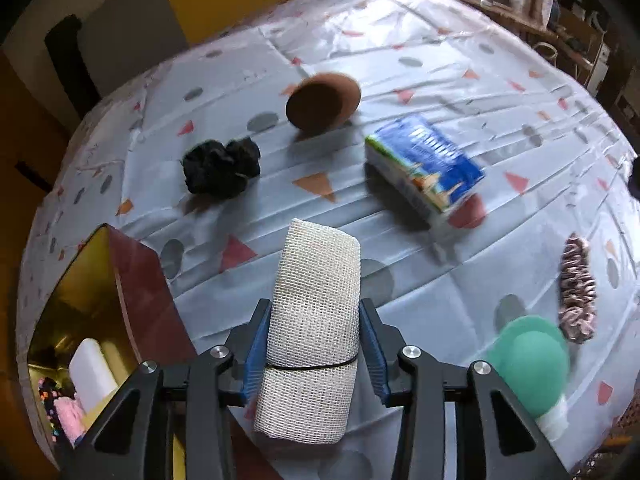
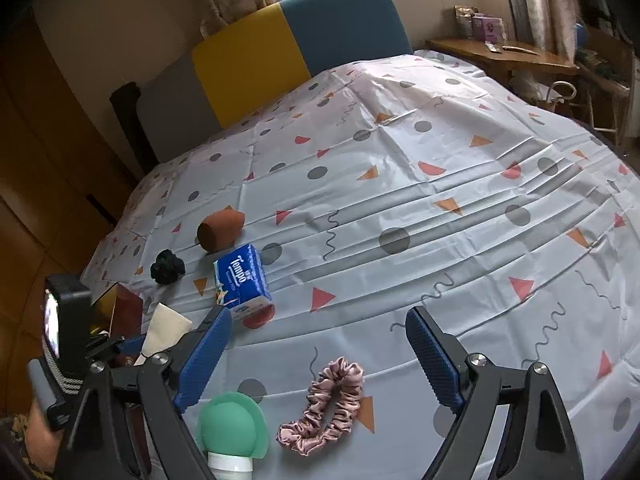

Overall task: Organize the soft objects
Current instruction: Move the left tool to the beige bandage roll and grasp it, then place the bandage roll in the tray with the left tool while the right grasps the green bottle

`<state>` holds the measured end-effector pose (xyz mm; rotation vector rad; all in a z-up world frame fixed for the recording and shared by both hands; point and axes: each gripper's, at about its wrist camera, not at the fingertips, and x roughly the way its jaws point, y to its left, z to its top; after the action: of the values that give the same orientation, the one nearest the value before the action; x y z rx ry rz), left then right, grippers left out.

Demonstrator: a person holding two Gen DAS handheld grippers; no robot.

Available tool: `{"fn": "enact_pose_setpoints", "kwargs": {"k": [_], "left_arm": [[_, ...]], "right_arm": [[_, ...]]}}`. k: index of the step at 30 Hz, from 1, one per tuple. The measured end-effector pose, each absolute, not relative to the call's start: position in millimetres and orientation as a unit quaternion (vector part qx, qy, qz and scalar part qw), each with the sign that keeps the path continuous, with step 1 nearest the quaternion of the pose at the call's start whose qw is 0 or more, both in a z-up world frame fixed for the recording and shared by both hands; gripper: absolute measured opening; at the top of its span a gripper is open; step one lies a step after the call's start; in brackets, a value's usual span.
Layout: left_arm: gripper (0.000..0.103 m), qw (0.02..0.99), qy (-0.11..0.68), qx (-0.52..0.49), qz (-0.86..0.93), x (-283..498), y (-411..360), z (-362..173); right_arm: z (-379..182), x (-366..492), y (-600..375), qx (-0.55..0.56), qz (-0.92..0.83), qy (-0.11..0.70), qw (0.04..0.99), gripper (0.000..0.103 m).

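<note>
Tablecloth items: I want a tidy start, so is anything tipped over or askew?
The brown cup lies tipped on its side beyond the tissue pack, its open mouth facing the camera. Nothing looks spilled or damaged.

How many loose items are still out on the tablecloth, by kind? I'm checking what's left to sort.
Scrunchies: 2, black and pink
Brown sponge: 1
Tissue pack: 1
Green silicone-topped item: 1
Total: 5
The white mesh roll, between the left gripper's jaws, is excluded.
</note>
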<state>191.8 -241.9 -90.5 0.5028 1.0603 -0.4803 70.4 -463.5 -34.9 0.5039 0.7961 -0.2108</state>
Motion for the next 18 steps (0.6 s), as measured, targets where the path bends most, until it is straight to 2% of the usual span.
{"fn": "enact_pose_setpoints", "kwargs": {"k": [10,18], "left_arm": [[0.043,0.844,0.456,0.124,-0.254,137,-207,-36],[0.043,0.864,0.42,0.09,-0.261,102,-174,-7]], "right_arm": [[-44,81,-440,0.254,0.007,0.419,0.872,0.089],[-64,89,-380,0.181,0.118,0.498,0.84,0.087]]}}
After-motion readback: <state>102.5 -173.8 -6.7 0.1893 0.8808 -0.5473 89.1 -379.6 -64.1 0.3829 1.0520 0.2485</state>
